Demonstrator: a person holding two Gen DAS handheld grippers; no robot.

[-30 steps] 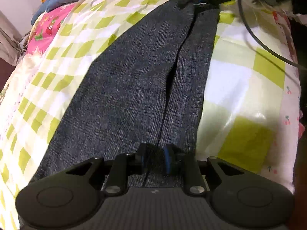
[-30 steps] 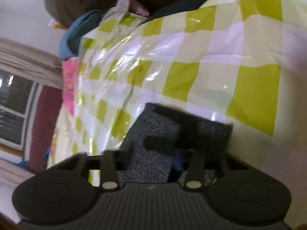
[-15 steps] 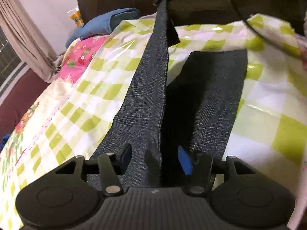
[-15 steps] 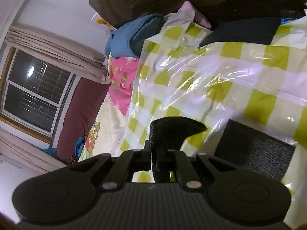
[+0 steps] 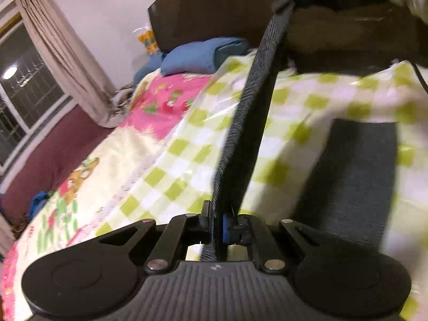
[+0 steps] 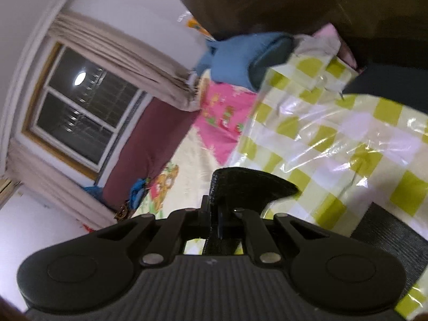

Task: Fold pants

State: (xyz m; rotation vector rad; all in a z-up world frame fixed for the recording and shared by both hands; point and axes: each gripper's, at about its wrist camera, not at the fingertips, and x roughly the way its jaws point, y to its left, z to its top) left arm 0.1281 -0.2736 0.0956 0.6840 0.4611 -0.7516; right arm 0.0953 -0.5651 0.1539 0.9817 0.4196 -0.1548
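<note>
The pants are dark grey with a fine weave. In the left wrist view a taut strip of the pants runs from my left gripper up to the far right gripper at the top; the left jaws are shut on this edge. Another part of the pants lies flat on the bed at the right. In the right wrist view my right gripper is shut on a corner of the pants that sticks up above the fingers, and a flat part of the pants lies at the lower right.
A green-and-white checked plastic sheet covers the bed, over a pink and cream cartoon bedsheet. Blue pillows lie by a dark headboard. A window with beige curtains is at the left.
Both grippers have risen with the pants edge, which now hangs stretched above the bed. The left jaws opened briefly and then shut on the fabric. The views have tilted up toward the wall.
</note>
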